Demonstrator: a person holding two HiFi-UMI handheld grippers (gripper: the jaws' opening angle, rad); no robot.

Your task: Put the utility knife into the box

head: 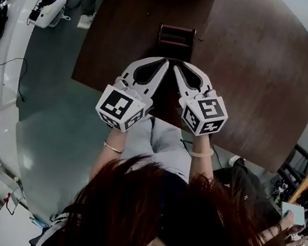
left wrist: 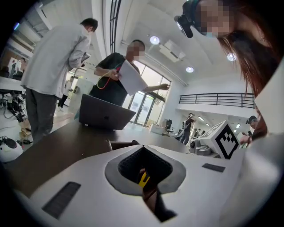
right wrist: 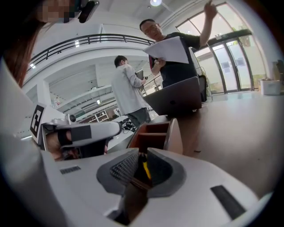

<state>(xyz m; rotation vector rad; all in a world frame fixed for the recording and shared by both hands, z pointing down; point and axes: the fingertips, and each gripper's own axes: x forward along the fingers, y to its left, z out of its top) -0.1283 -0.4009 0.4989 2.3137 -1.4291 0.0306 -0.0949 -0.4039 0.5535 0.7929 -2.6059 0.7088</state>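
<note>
Left hand-held gripper [head: 166,62], right hand-held gripper [head: 176,67] converge near box [head: 176,41] edge.

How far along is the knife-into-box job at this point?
Done: nothing visible; no knife shows in the brown box on the table. In hand: left gripper, jaws together, and right gripper point at the box from the near edge; a yellow strip, probably the utility knife, shows in both jaw openings, gripped or not I can't tell. Left: carrying it into the box.
</note>
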